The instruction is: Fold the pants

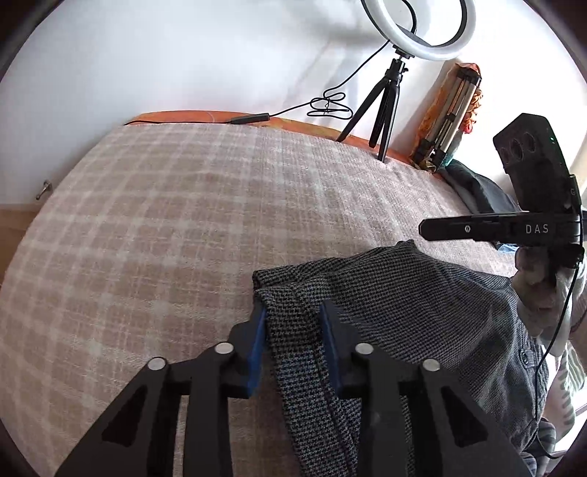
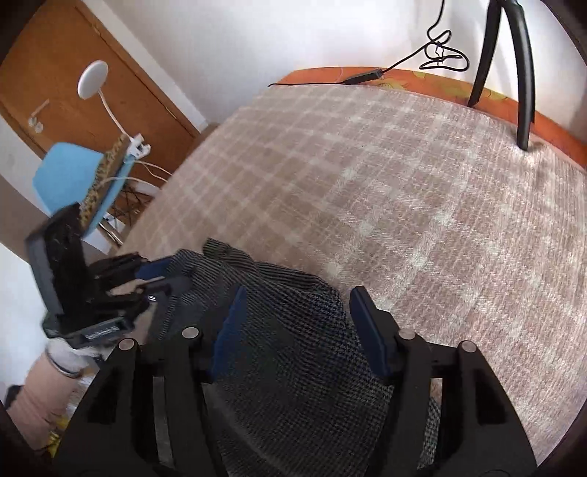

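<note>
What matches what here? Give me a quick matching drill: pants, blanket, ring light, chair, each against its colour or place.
Things:
1. pants
2. blanket
3. ring light
4. chair

Descriptions:
A. beige plaid, covering the bed
B. on a black tripod at the bed's far edge
C. blue, beside the bed
D. dark houndstooth, between the left gripper's blue pads

Pairs: 1-D, 2-A, 3-B, 4-C

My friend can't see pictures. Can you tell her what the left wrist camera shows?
The left tongs pinch a bunch of grey checked pants on a beige plaid bedcover. The right tongs hang at the right, and a ring light on a tripod stands at the far edge.
</note>
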Motion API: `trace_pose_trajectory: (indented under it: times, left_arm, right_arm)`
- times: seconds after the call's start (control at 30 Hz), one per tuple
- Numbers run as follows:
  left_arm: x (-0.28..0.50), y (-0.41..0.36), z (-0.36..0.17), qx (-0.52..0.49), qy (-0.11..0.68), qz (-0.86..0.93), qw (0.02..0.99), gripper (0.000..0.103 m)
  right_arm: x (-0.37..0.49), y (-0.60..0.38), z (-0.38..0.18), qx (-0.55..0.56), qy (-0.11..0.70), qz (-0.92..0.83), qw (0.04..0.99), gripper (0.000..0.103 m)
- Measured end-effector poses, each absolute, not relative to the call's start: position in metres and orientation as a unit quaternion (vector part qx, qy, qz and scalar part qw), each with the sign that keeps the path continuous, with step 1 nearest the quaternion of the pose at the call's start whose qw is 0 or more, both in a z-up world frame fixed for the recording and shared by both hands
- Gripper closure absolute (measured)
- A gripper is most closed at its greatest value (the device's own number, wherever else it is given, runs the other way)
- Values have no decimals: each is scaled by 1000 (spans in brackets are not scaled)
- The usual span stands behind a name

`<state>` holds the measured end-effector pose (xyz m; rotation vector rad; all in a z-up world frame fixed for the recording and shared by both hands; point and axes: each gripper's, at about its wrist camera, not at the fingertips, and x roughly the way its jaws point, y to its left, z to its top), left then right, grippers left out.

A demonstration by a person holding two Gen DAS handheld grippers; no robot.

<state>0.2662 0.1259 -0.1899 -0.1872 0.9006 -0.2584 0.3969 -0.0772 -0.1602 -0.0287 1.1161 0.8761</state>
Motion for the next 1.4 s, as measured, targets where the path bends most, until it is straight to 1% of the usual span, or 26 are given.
trace_pose_trajectory:
  times: [0.07, 0.1, 0.23, 0.3, 0.37, 0.43, 0.5, 0.57, 0.6, 0.63, 0.7, 0.73, 0.8, 0.93, 0.97, 1.03, 1.2, 1.3, 1.4]
  left_arm:
    - [264, 128, -190, -96, 429, -129, 889, 80]
    - [263, 129, -190, -97, 427, -133, 889, 82]
    - [259, 128, -188, -91, 420, -138, 892, 90]
    - [257, 126, -182, -86, 408, -140, 898, 90]
    - [257, 125, -177, -80, 394, -141, 905, 90]
    - [267, 122, -176, -72, 393, -133, 907, 90]
    - [279, 121, -182, -79, 410, -129, 899, 90]
    - [286, 118, -189, -72, 426, -120, 894, 90]
    - [287, 117, -191, -65, 428, -116, 894, 90]
    - [287, 117, -191, -62, 430, -115, 893, 90]
    - [285, 117, -189, -52, 437, -106, 892, 85]
    - [284, 118, -186, -42, 440, -100, 892, 82]
    - [278, 121, -179, -27, 436, -86, 895, 81]
    - [262, 123, -158, -11, 425, -68, 903, 81]
    - [253, 120, -150, -10, 416, -76, 906, 81]
    - [240, 107, -140, -4, 406, -91, 909, 81]
    - [213, 45, -124, 13, 393, -158, 906, 81]
    - [212, 7, -123, 10, 394, -197, 898, 81]
    - [220, -27, -132, 10, 401, -214, 891, 81]
  right_arm:
    - [397, -72, -169, -12, 520, 407, 751, 64]
    - [396, -70, -171, -20, 521, 403, 752, 87]
    - [386, -74, -155, -38, 483, 409, 774, 90]
    - [391, -81, -150, -26, 477, 400, 783, 90]
    - [400, -78, -156, -36, 484, 384, 786, 90]
    - [406, -73, -169, -45, 499, 366, 784, 89]
    - [410, -70, -179, -51, 515, 356, 779, 86]
    - [409, -74, -174, -48, 509, 349, 785, 75]
    - [408, -81, -167, -40, 506, 345, 789, 65]
    - [406, -88, -161, -35, 502, 345, 792, 61]
    - [398, -111, -143, -21, 490, 341, 802, 59]
    - [392, -124, -134, -12, 487, 341, 804, 55]
    - [376, -157, -118, -2, 476, 325, 817, 48]
    - [338, -229, -99, 26, 477, 291, 829, 45]
    - [325, -253, -98, 34, 478, 278, 833, 43]
    - [308, -286, -99, 44, 481, 244, 841, 36]
    - [272, -357, -136, 113, 512, 191, 830, 34]
    - [260, -375, -162, 172, 520, 192, 814, 34]
    - [252, -375, -174, 191, 513, 209, 810, 34]
